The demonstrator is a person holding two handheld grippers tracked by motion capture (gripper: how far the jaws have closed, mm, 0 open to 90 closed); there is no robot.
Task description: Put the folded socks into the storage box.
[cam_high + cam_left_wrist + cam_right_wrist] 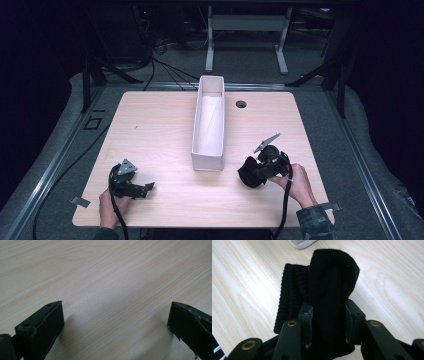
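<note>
One folded black ribbed-knit cloth (322,290), perhaps a sock, is pinched between the jaws of the right gripper (329,322), just above the pale wooden worktop (160,130) near the one long white fabric bin (208,162). It looks light, soft and floppy, so I judge a grip across the folded bulk holds best. The left gripper (115,322) rests with jaws spread, holding nothing
</note>
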